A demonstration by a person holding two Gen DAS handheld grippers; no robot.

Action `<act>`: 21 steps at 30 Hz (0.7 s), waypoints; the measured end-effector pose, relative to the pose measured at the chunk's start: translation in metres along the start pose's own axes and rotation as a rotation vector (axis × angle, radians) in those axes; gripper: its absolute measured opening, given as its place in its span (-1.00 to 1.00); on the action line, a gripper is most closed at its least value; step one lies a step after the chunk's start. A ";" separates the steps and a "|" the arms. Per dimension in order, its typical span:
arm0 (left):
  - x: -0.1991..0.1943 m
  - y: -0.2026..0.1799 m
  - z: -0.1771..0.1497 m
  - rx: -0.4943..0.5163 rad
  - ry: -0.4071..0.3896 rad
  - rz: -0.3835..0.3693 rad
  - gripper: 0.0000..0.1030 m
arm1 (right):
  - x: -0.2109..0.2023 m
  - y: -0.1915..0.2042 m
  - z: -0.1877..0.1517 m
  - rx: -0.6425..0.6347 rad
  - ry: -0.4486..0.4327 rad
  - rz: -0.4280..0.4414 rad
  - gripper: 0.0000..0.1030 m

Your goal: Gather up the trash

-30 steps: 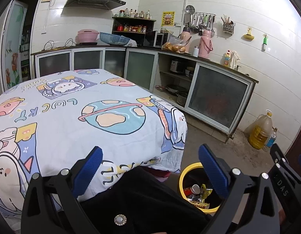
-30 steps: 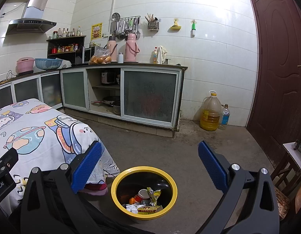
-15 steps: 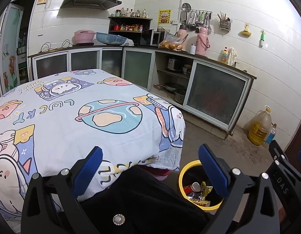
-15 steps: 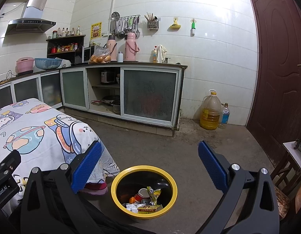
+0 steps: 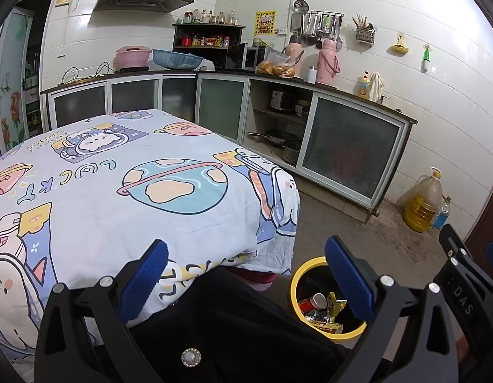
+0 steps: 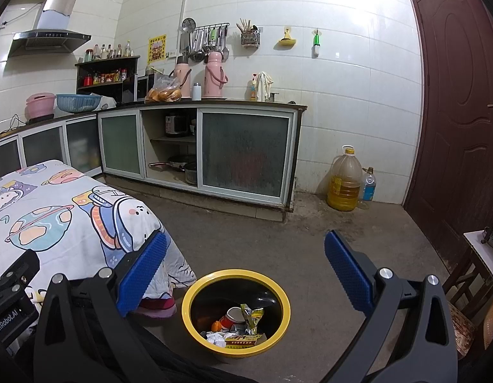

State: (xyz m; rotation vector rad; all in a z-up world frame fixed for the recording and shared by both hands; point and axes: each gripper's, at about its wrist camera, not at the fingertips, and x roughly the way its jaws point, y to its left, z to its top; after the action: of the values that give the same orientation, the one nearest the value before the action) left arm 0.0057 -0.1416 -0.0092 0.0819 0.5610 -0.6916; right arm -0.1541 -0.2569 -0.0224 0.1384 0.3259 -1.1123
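Nearest the cameras, the left gripper (image 5: pixel 246 274) and the right gripper (image 6: pixel 245 271) both hang with blue-padded jaws spread wide and nothing between them. Just beyond, on the floor by the near right corner of the table, stands the round black bin with a yellow rim (image 6: pixel 186 300), holding a red paper cup (image 6: pixel 232 316), a yellow foil wrapper (image 6: pixel 251 316), crumpled white paper and a flat snack packet. Against half a second ago the left view has lifted slightly and the bin reads a little fuller in frame, while the right view is unchanged; nothing has been added, so collecting looks finished or paused. Farther left, the tabletop under its pale cartoon-print cloth (image 5: pixel 118 191) shows no litter, though its draped corner hangs close to the bin rim and could snag a low swing. Beyond lies bare concrete floor (image 6: pixel 262 239), roomy up to the glass-fronted cabinets (image 6: pixel 245 156) and the amber oil jug (image 6: pixel 345 180) by the dark red door (image 6: pixel 454 121).
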 end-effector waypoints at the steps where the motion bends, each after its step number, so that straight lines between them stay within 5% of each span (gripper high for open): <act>1: 0.000 0.000 0.000 0.000 0.000 0.001 0.85 | 0.001 0.000 0.001 0.000 0.001 0.000 0.84; 21: 0.002 -0.002 -0.001 0.013 0.005 -0.009 0.85 | 0.000 -0.003 -0.003 0.006 0.010 -0.002 0.84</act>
State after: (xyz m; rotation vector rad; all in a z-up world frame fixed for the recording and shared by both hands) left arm 0.0050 -0.1442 -0.0109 0.0931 0.5623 -0.7040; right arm -0.1576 -0.2575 -0.0246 0.1490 0.3311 -1.1152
